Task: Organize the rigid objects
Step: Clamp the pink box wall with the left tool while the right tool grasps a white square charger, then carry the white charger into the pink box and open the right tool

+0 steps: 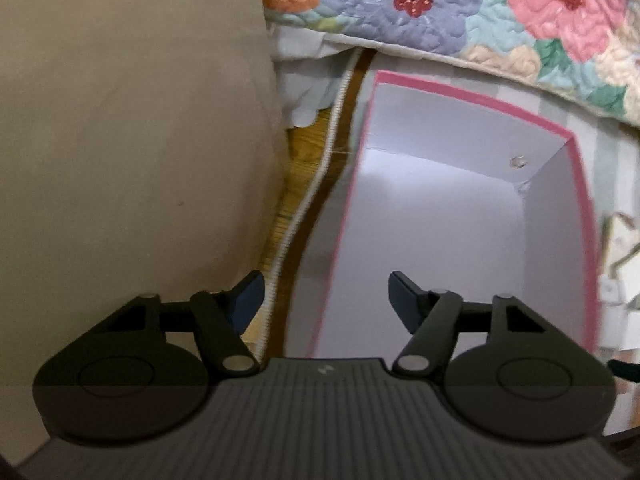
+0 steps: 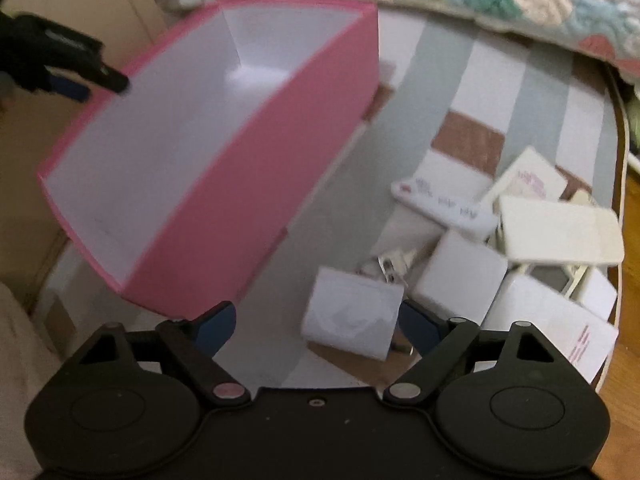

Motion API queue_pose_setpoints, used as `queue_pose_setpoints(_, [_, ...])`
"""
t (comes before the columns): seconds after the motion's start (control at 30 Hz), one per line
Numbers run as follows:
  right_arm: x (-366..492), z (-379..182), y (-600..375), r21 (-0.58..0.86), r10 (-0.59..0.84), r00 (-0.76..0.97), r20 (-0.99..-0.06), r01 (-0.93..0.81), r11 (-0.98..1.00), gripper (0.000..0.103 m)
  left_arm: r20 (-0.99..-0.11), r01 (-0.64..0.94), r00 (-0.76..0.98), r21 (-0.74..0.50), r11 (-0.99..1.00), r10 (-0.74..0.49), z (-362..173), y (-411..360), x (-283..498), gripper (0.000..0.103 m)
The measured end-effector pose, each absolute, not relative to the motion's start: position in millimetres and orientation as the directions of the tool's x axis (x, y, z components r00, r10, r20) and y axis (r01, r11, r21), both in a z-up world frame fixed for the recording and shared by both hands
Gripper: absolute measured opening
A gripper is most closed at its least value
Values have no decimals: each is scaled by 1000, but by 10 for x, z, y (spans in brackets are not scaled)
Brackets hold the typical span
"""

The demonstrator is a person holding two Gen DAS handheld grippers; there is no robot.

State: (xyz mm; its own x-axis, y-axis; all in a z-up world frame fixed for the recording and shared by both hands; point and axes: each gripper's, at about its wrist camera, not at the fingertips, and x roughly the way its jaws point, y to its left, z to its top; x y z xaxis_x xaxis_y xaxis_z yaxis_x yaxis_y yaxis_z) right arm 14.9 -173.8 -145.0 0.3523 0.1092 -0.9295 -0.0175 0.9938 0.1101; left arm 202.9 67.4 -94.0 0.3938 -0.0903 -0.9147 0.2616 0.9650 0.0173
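Right claw (image 2: 318, 330) open, nothing held; its right pad sits just beside a white cube charger (image 2: 352, 326) with plug prongs, the nearest item of the pile. Left claw (image 1: 327, 302) also open and holding nothing, hovering over the near end of the pink box (image 1: 472, 216), roughly above its left wall. Beyond the cube: a second white block (image 2: 460, 276), a flat white case (image 2: 560, 230), a labelled white bar (image 2: 440, 204) and a few more white packs, all heaped together at the right edge of the striped worktop (image 2: 448, 68). Pink box stands at the left side of the worktop, open top, white inside, nothing visible in it in either view. Floral quilt (image 1: 440, 4) lies past the far edge. Progress looks like zero or close to it: every item remains outside the box, none sorted. Remaining work is likely to grab the cube first, then move the rest of the pile over piece by piece.
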Motion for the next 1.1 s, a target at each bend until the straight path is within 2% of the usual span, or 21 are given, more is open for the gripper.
queue_pose_setpoints(0.07, [162,-1531,-1718,94,95,329,-940,-19,995,86,-911,260,408,57,964,-56,-998,664,2039,59])
queue_pose_setpoints(0.13, [185,-1578,-1711,68,66,328,-942,-8,998,85,-922,259,385,58,964,-48,-1084,669,2073,47])
queue_pose_setpoints(0.17, [188,-1599,-1718,63,57,330,-942,8,998,84,-929,256,368,50,965,-49,-1134,676,2097,45])
queue_pose_setpoints(0.23, [218,-1654,-1749,63,43,317,-948,52,997,77,-937,248,342,20,968,-68,-1209,701,2142,27])
queue_pose_setpoints(0.3, [241,-1718,-1781,49,22,294,-956,86,995,66,-942,235,324,-3,972,-82,-1267,725,2182,22])
queue_pose_setpoints(0.33, [250,-1753,-1793,38,10,281,-960,96,995,66,-941,236,326,-15,972,-94,-1277,732,2176,17])
queue_pose_setpoints(0.4, [265,-1780,-1815,44,10,277,-961,120,992,66,-939,245,329,-13,969,-96,-1285,696,2187,16])
queue_pose_setpoints(0.53, [320,-1829,-1792,28,-1,260,-966,109,994,67,-946,279,320,40,959,-53,-1385,623,2206,21])
queue_pose_setpoints(0.57, [338,-1867,-1792,25,-1,252,-968,99,995,67,-947,267,316,23,963,-64,-1391,638,2220,19])
queue_pose_setpoints(0.63, [346,-1861,-1809,26,-3,251,-968,110,994,66,-946,253,308,-21,967,-101,-1369,667,2229,7])
queue_pose_setpoints(0.67, [336,-1833,-1809,24,-3,256,-967,103,994,66,-944,254,308,-41,966,-121,-1349,675,2225,7])
queue_pose_setpoints(0.77, [261,-1614,-1793,88,68,317,-946,49,995,66,-938,273,321,-37,961,-127,-1312,671,2197,6])
queue_pose_setpoints(0.97, [282,-932,-1706,94,72,470,-880,24,995,66,-934,261,327,-61,963,-148,-1235,674,2174,6])
queue_pose_setpoints(1.1, [471,-503,-1521,218,218,535,-816,-65,974,66,-935,242,306,-106,965,-179,-1235,757,2137,6])
